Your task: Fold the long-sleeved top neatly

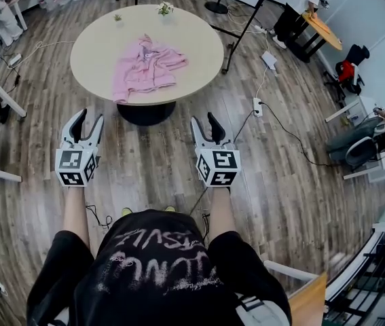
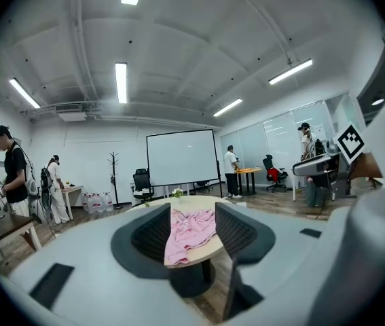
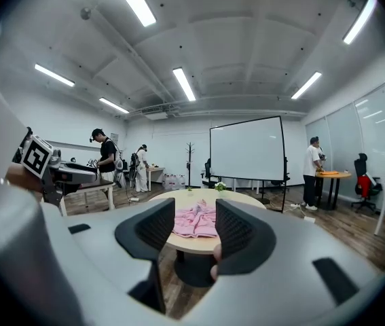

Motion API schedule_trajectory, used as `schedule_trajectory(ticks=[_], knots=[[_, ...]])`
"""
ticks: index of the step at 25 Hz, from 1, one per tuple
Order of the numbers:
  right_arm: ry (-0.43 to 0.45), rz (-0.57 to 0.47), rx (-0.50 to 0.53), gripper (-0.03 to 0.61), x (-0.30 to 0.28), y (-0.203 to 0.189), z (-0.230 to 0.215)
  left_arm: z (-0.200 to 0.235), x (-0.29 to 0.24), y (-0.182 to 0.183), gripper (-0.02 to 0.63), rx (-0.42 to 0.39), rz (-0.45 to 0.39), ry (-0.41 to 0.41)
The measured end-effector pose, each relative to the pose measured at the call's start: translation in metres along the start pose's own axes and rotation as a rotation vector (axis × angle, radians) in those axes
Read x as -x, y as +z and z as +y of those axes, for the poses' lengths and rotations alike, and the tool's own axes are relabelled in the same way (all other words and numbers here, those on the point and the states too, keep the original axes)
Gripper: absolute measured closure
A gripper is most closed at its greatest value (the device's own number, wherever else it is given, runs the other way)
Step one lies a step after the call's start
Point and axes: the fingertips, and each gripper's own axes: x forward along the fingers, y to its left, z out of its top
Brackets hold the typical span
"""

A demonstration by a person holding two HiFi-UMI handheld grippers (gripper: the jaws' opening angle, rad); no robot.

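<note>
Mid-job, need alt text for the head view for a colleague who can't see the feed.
A crumpled pink long-sleeved top lies unfolded on a round beige table, with nothing touching it. Nearer the camera, the left gripper and right gripper are held out over the wood floor, short of the table, both with jaws apart and empty.

Finding: no text reads clearly. Black short-sleeved T-shirt (image 1: pixel 155 263), lower centre of the head view, carries white scrawled lettering seen upside down; it is illegible. White marker cube (image 1: pixel 75 166) on the left gripper (image 1: pixel 87 119) and white marker cube (image 1: pixel 218 167) on the right gripper (image 1: pixel 204 121), mid-frame, carry black-and-white square code patterns only, without letters or numbers.
</note>
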Motion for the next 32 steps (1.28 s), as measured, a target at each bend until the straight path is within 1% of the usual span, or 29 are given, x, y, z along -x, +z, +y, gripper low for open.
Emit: schedule_trajectory(ticks=[4, 8, 13, 20, 26, 32], knots=[[0.021, 0.011, 0.001, 0.385, -0.003, -0.005, -0.014, -0.009, -0.011, -0.004, 0.41, -0.013, 0.019, 0.004], [0.051, 0.002, -0.002, 0.385, -0.009, -0.001, -0.031, -0.016, -0.022, 0.004, 0.41, -0.014, 0.013, 0.03], [0.089, 0.003, -0.002, 0.385, -0.015, -0.004, -0.05, -0.024, -0.032, 0.008, 0.41, -0.042, 0.026, 0.069], [0.11, 0.008, -0.021, 0.385, -0.043, -0.01, -0.072, -0.028, -0.063, 0.005, 0.41, -0.04, 0.04, 0.085], [0.109, 0.018, -0.031, 0.387, -0.09, -0.017, -0.083, -0.01, -0.108, -0.004, 0.41, -0.029, 0.042, 0.075], [0.097, 0.042, -0.035, 0.387, -0.164, -0.018, -0.085, 0.032, -0.172, -0.016, 0.41, -0.009, 0.058, 0.049]])
